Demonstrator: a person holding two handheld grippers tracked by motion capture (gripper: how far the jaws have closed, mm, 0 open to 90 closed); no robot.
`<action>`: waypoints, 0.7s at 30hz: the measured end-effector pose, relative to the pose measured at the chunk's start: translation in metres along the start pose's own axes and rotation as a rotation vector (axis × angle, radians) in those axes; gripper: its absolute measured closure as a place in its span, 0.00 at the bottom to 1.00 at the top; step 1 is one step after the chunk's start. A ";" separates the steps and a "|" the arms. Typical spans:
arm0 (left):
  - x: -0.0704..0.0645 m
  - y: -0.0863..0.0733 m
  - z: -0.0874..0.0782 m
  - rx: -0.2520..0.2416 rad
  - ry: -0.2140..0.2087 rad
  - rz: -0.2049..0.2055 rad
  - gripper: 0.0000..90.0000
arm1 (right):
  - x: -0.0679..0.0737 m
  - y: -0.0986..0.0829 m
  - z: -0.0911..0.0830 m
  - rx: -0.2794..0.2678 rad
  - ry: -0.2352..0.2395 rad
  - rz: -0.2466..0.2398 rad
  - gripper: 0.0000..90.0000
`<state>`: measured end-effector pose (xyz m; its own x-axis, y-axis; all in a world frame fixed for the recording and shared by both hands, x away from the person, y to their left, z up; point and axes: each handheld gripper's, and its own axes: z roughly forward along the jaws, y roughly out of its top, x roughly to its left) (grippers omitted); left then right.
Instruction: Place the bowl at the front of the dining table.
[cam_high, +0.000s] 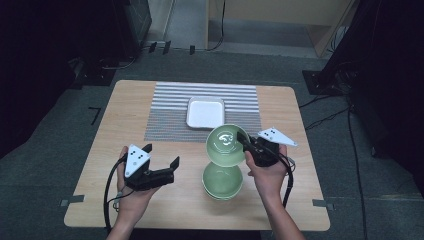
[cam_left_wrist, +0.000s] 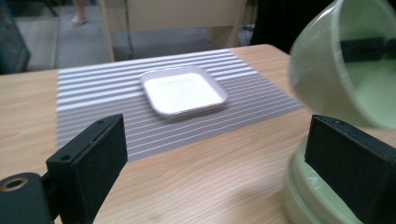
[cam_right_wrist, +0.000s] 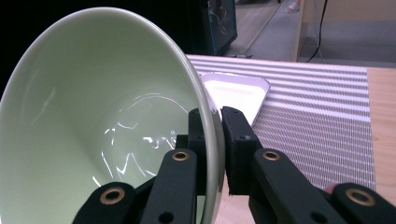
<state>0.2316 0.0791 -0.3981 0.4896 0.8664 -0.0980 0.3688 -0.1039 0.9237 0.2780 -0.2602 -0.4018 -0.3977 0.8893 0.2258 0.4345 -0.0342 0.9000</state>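
Observation:
My right gripper (cam_high: 244, 141) is shut on the rim of a pale green bowl (cam_high: 226, 145), which hangs tilted above the table; one jaw sits inside the bowl (cam_right_wrist: 93, 135) and one outside. Below it, a stack of similar green bowls (cam_high: 222, 181) rests on the wooden table (cam_high: 100, 200). My left gripper (cam_high: 162, 161) is open and holds nothing, left of the stack. In the left gripper view, the lifted bowl (cam_left_wrist: 341, 65) hangs at upper right and the stack (cam_left_wrist: 303, 200) lies behind the right jaw. A white square tray (cam_high: 205, 112) sits on a striped mat (cam_high: 170, 107) farther back.
The striped grey-and-white mat (cam_left_wrist: 93, 102) covers the table's far middle, with the white tray (cam_left_wrist: 183, 91) on it. Bare wood lies at the table's left and front. Dark equipment and cables stand on the floor around the table.

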 end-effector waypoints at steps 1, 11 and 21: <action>0.005 -0.003 0.000 0.002 0.001 -0.006 0.04 | 0.000 0.002 0.002 0.000 -0.002 -0.001 0.93; 0.063 -0.050 0.006 0.109 0.160 -0.054 0.00 | -0.006 0.019 0.021 -0.022 -0.009 -0.004 0.93; 0.101 -0.091 0.020 0.282 0.241 -0.062 0.00 | -0.015 0.021 0.049 -0.003 -0.022 0.016 0.93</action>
<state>0.2631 0.1669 -0.4996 0.2717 0.9619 -0.0296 0.6113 -0.1487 0.7773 0.3324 -0.2523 -0.4046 -0.3727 0.8985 0.2319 0.4380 -0.0500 0.8976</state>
